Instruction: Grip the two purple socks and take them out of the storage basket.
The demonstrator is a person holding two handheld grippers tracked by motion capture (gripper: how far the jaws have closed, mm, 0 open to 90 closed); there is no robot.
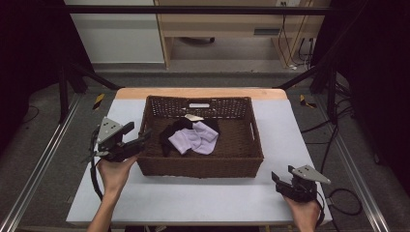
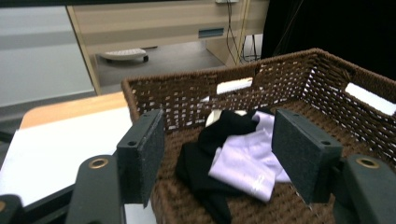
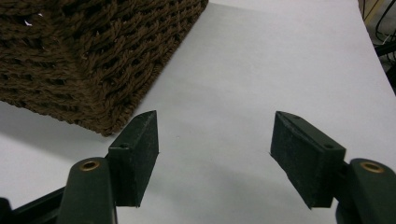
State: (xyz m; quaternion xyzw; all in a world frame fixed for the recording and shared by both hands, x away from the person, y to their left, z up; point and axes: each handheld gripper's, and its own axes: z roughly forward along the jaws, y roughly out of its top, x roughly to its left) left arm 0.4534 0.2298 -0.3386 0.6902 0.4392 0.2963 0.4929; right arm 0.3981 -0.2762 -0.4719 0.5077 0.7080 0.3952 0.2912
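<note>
Two garments (image 1: 193, 137) in basket (image 1: 200, 166), left gripper (image 1: 138, 137) (jaws apart) over rim

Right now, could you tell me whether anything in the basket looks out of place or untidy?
Only mildly: the lilac cloth and black cloth lie crumpled together in the wicker basket, not folded. A small pale tag rests by them. Nothing looks spilled or damaged.

Dim overall, lit softly from above. Dark surroundings swallowing both sides of the high view. Soft shadow under the basket (image 3: 93, 60) ahead-left of the right gripper (image 3: 215, 154). Mild glare on the white table (image 3: 261, 70) beyond its jaws. Slightly grainy, close jaws a touch soft.
</note>
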